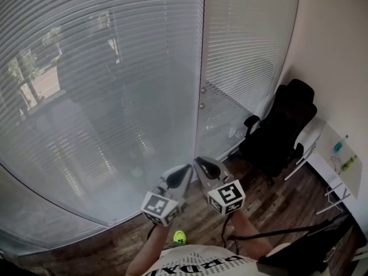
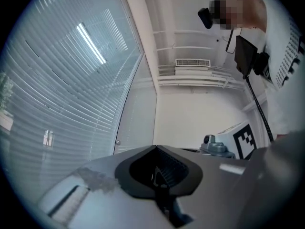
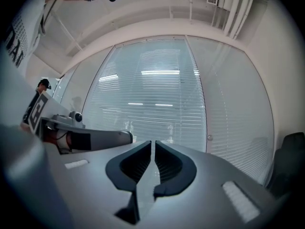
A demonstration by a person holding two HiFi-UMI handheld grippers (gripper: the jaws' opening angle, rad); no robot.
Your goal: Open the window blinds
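Head view: left gripper [image 1: 185, 171] pinched shut, right gripper [image 1: 201, 164] parted a mere slit, both empty facing the window blinds [image 1: 103, 96]; shirt [image 1: 195, 266] lettering unreadable.

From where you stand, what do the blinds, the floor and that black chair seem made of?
Blinds: thin pale slats with a soft sheen, likely aluminium or plastic. Floor: brown streaked planks, wood or wood-look laminate, semi-matt. Chair: black and matt, perhaps fabric or mesh; too dark to tell.
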